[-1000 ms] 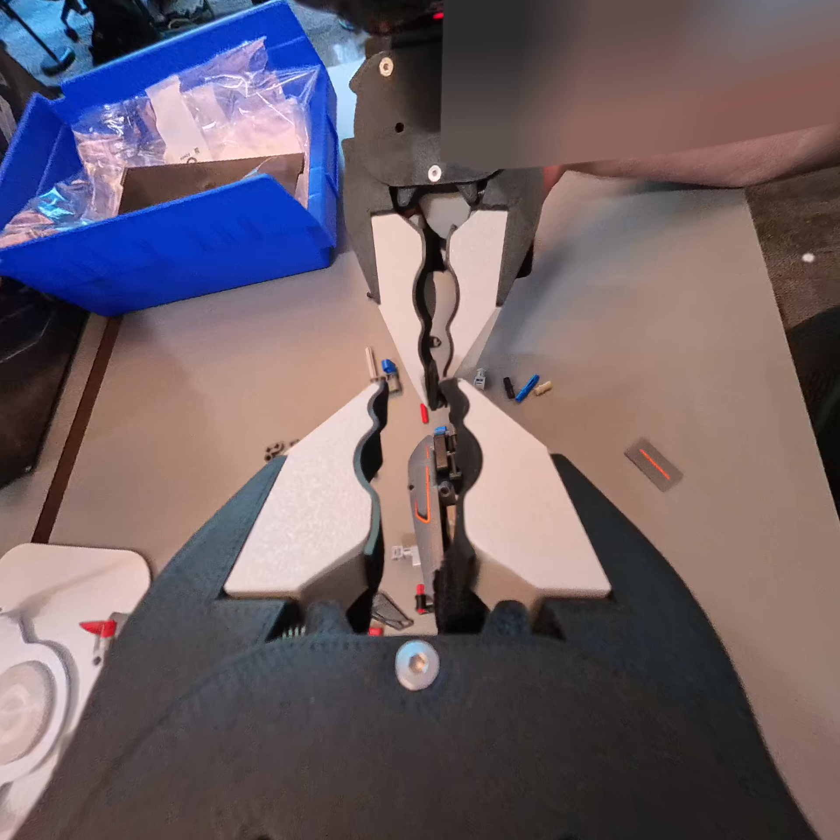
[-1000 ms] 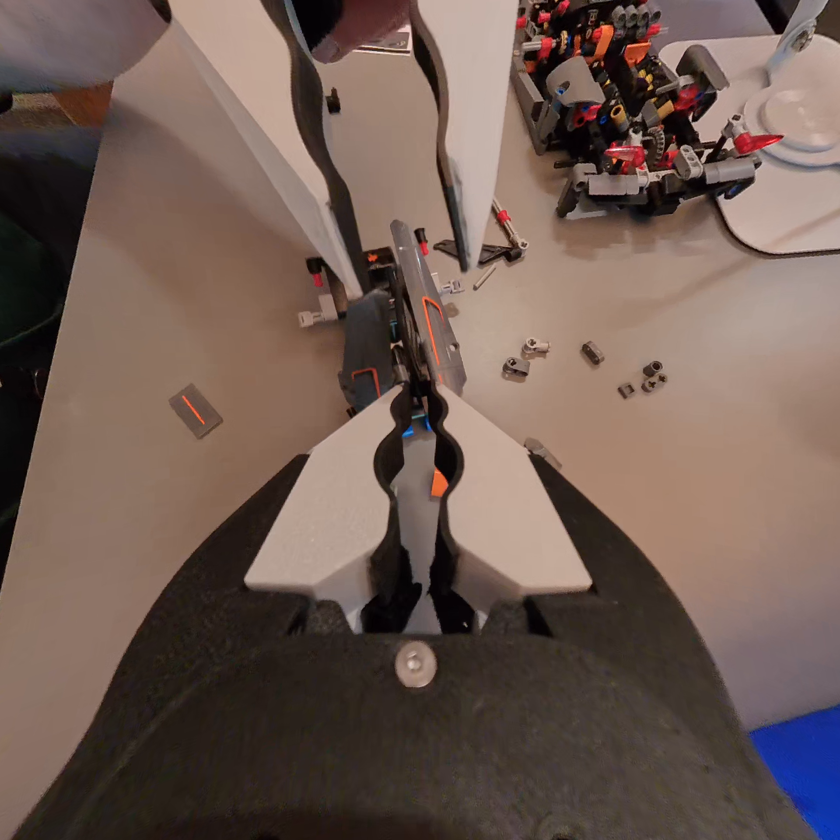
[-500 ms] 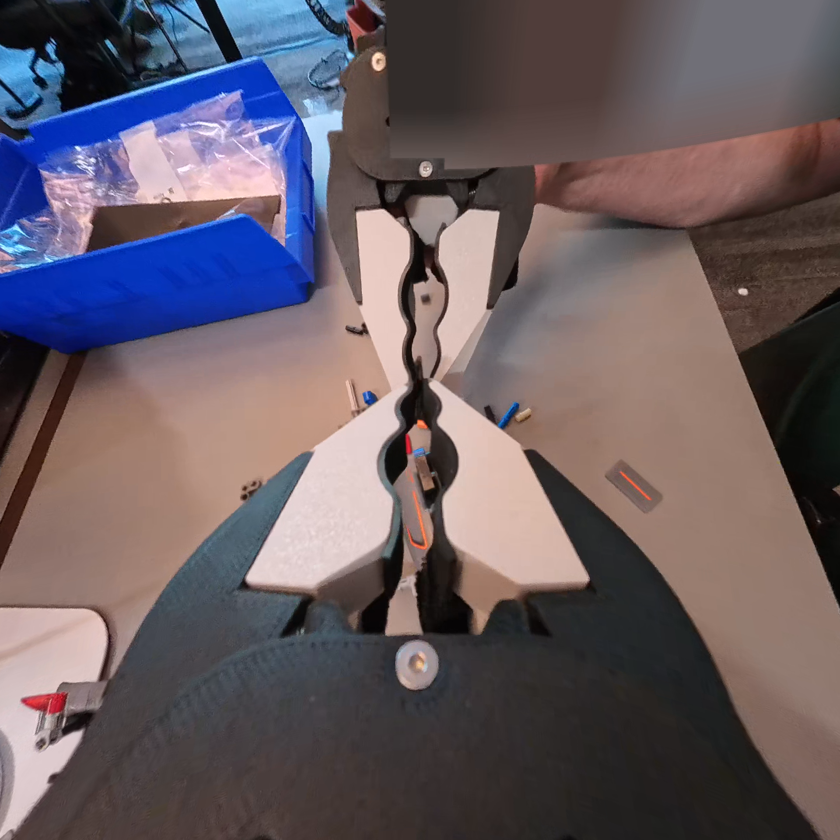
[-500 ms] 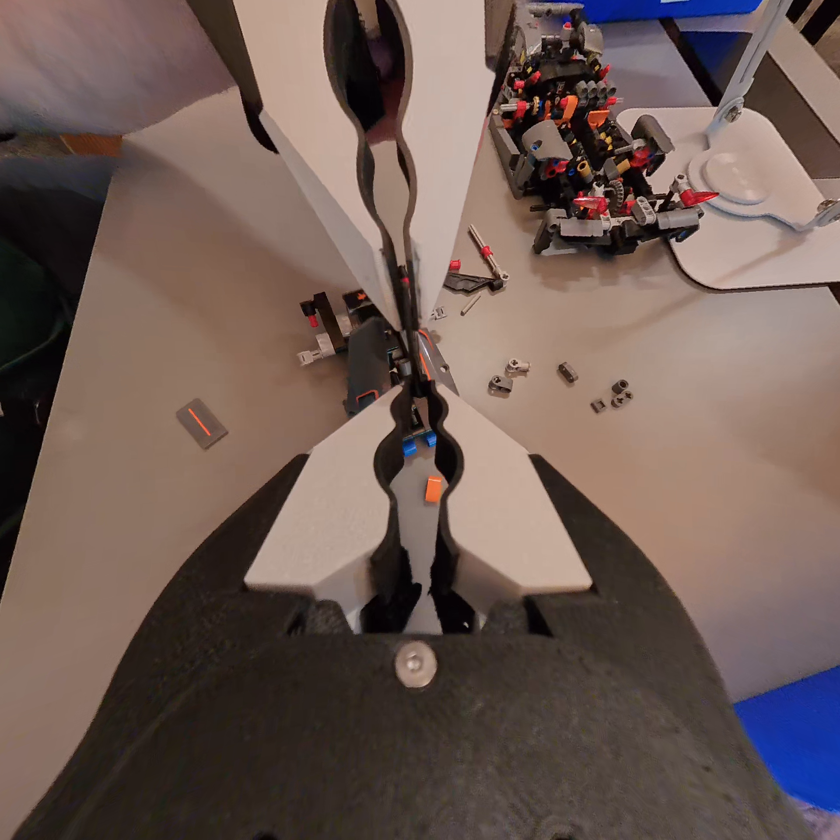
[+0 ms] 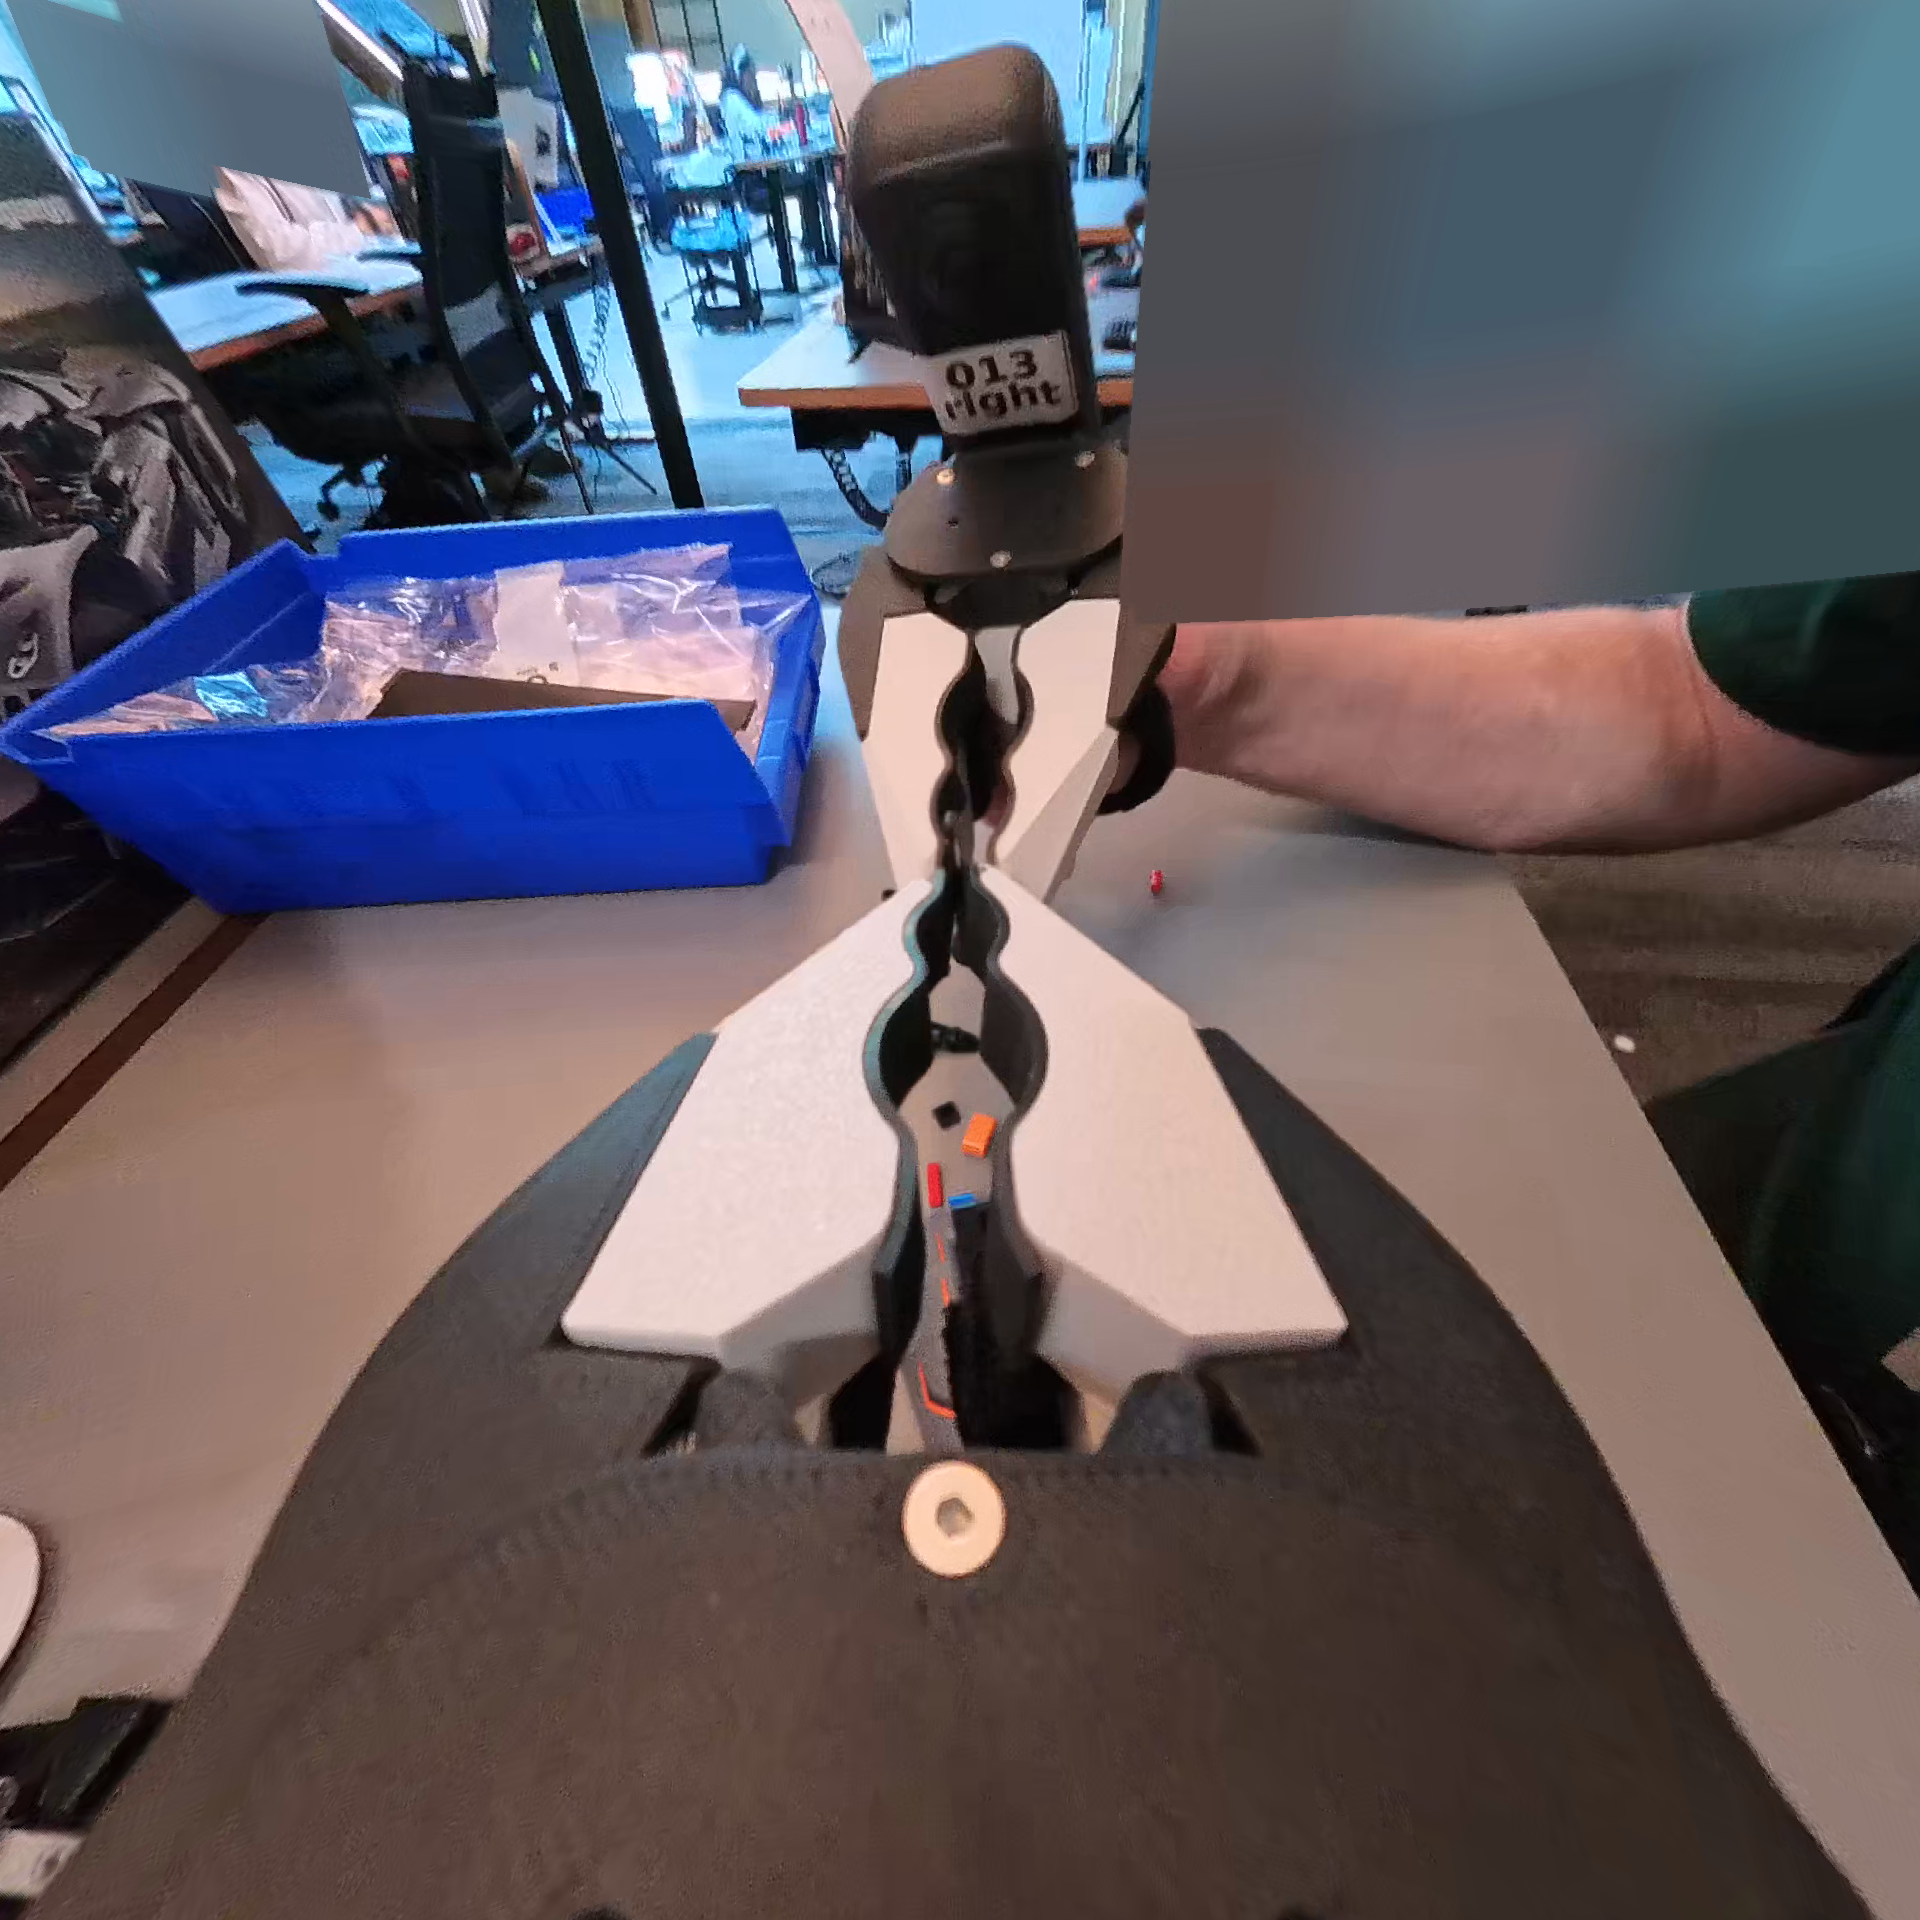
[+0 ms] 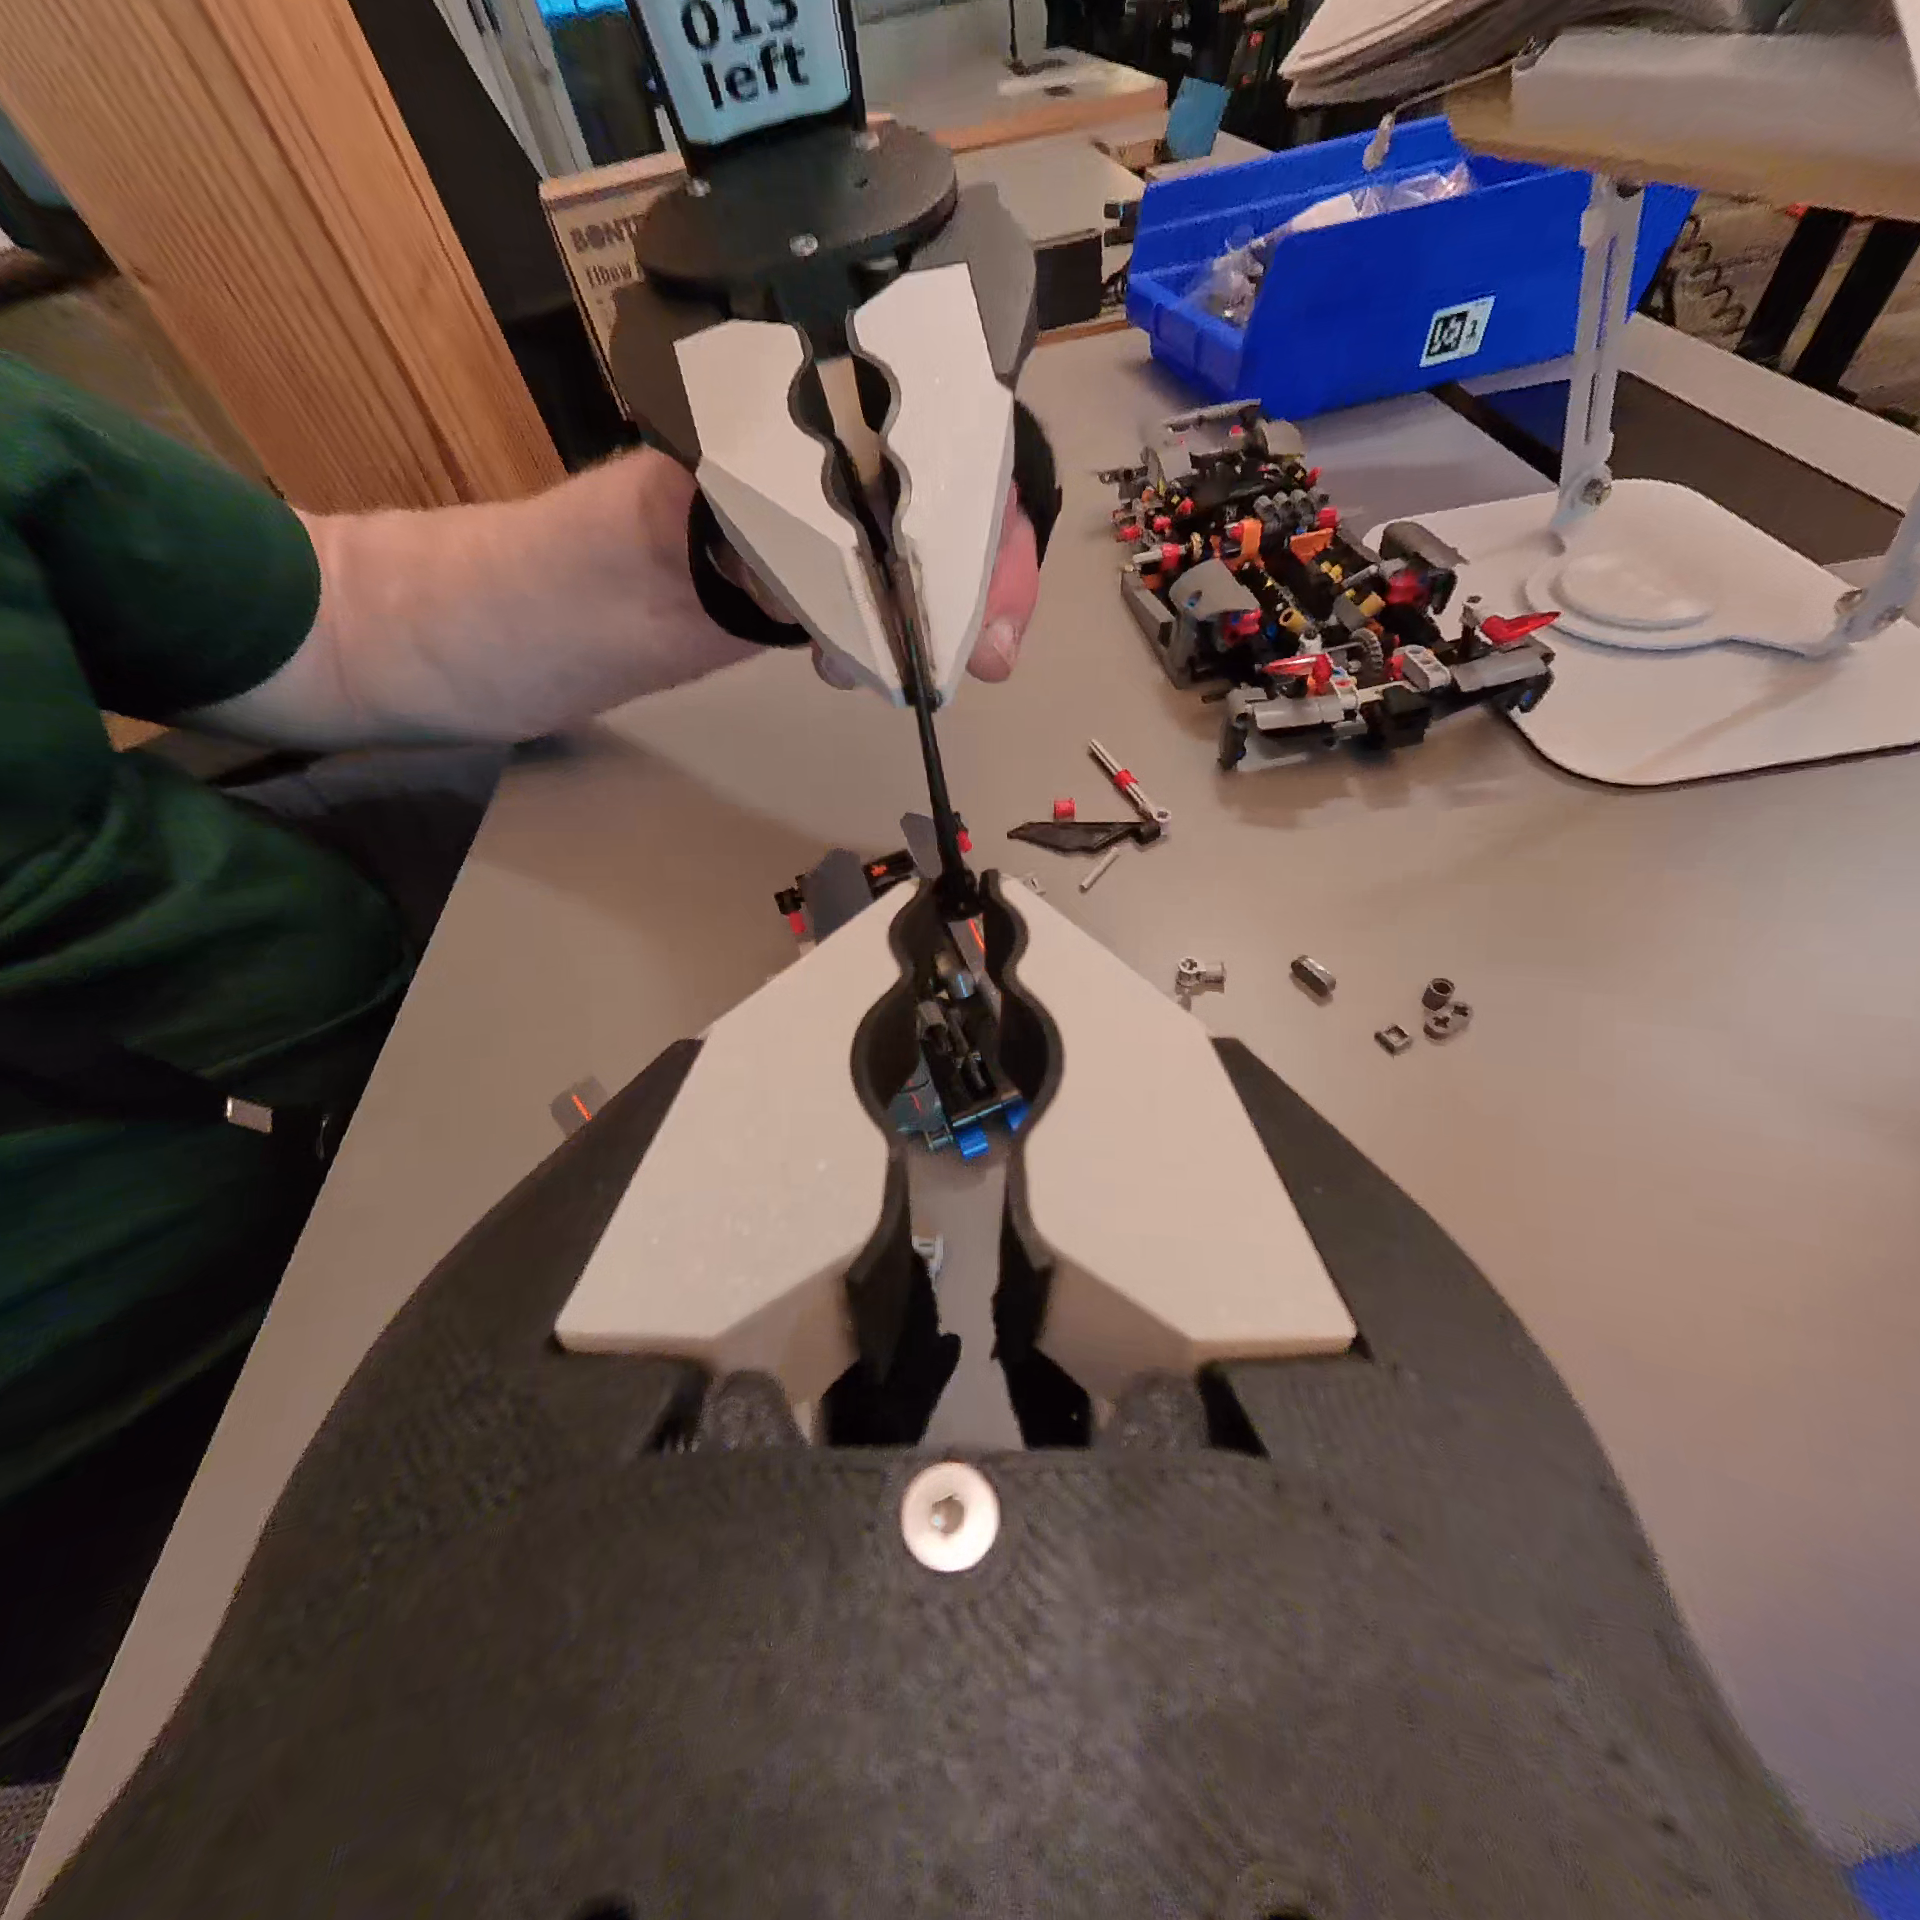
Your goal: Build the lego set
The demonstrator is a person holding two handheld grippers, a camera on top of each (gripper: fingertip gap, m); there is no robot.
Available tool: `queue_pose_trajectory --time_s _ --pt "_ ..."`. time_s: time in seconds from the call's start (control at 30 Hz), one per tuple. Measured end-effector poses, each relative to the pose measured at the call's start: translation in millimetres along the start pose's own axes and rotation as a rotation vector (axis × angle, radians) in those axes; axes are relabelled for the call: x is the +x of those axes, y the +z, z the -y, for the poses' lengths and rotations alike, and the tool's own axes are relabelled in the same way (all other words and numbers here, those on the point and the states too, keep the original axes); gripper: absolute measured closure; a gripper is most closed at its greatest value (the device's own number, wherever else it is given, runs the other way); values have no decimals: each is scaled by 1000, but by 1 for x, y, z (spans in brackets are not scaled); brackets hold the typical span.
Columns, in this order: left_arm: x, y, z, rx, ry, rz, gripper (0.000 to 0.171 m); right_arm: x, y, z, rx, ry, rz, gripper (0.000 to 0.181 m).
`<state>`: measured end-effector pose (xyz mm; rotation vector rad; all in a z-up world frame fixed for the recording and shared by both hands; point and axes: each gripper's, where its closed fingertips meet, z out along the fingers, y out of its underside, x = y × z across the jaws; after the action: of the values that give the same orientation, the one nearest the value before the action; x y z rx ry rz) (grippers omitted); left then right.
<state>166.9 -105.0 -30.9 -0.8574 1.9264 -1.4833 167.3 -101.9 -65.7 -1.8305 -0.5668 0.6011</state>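
Both grippers are raised above the grey table and meet tip to tip over its middle. The left gripper has its jaws drawn narrow on a slim dark-grey panel sub-assembly with orange striping, a blue pin and a red pin, which runs back between the fingers toward the camera. The right gripper is likewise narrowed on the opposite end of the same part, where black beams and blue pins sit in the wider recess between its fingers. In the right wrist view the part spans the gap between the two tools as a thin dark edge, so it is held clear of the table by both. The partly built car chassis stands well apart, near the white stand base. Loose parts lie on the table: a black wing-shaped panel, a grey axle with a red bush, small grey connectors and an orange piece. A blue bin of plastic bags stands at the far edge. Judged step: handover or re-gripping of the sub-assembly in mid-air, before it is joined to the chassis. The next move calls for one gripper to keep its clamp while the other releases or shifts; both should stay aligned along the part's length, since a twist could split the pinned joints or drop the part
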Motion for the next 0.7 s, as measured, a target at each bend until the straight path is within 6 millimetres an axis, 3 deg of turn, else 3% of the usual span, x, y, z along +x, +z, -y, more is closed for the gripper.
queue_pose_trajectory --time_s 0.4,0.7 --pt "-3 -12 12 188 -75 12 171 -3 -5 13 110 60 65 177" --pt "-3 -12 12 221 -98 6 171 -5 -10 22 181 103 112 177"
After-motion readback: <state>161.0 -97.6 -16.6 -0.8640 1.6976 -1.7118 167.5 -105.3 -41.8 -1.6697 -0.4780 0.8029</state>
